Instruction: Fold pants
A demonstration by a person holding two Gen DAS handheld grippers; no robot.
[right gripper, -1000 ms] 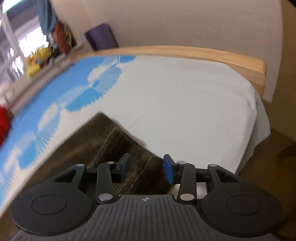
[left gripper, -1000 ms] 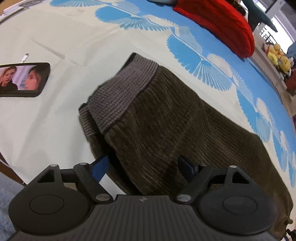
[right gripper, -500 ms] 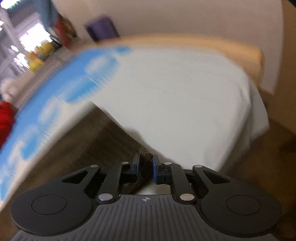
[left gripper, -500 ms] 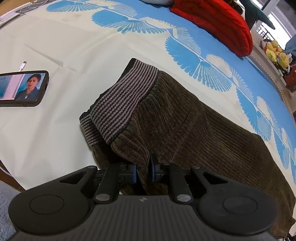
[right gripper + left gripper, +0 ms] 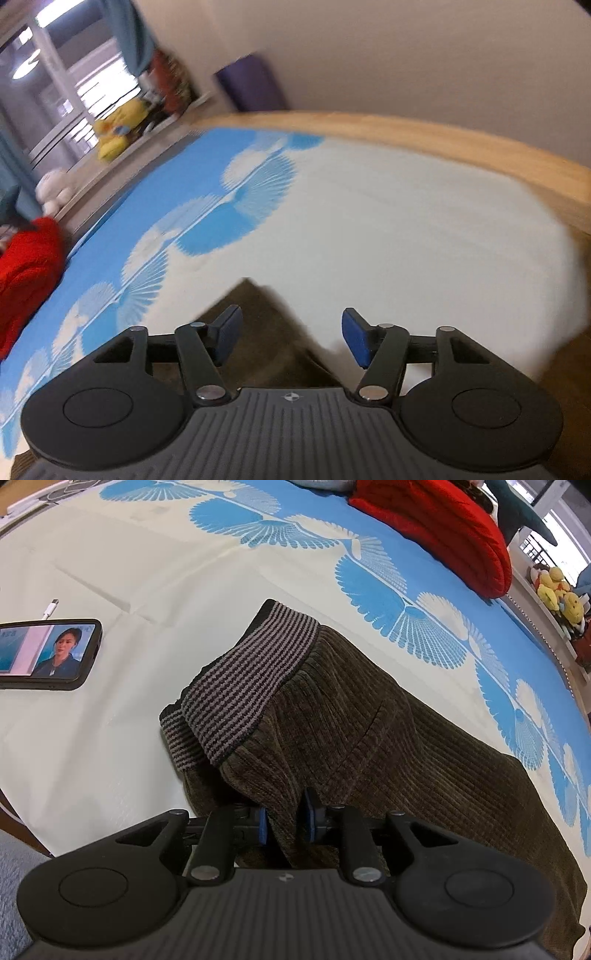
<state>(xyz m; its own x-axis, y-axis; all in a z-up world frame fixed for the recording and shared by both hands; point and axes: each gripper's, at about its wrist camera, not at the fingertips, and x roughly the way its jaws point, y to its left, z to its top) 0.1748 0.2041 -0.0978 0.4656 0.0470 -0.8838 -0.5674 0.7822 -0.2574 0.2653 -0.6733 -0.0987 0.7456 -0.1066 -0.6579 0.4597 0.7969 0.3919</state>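
Dark brown corduroy pants (image 5: 369, 746) with a grey-and-black striped waistband (image 5: 247, 686) lie on the bed. My left gripper (image 5: 284, 818) is shut on a fold of the brown fabric just below the waistband, near the bed's front edge. In the right wrist view my right gripper (image 5: 291, 338) is open and empty, above a corner of the pants (image 5: 258, 314) at their leg end. The view is blurred.
A phone (image 5: 48, 653) with a lit screen and a cable lies on the cream and blue bedsheet (image 5: 147, 572) to the left. A red cushion (image 5: 443, 528) lies at the far side. Plush toys (image 5: 557, 594) stand beyond. A wooden bed frame (image 5: 443, 147) bounds the far end.
My left gripper closed on the pants fabric and keeps its hold. My right gripper closed on the pants corner half a second ago and has now opened and lifted off it.
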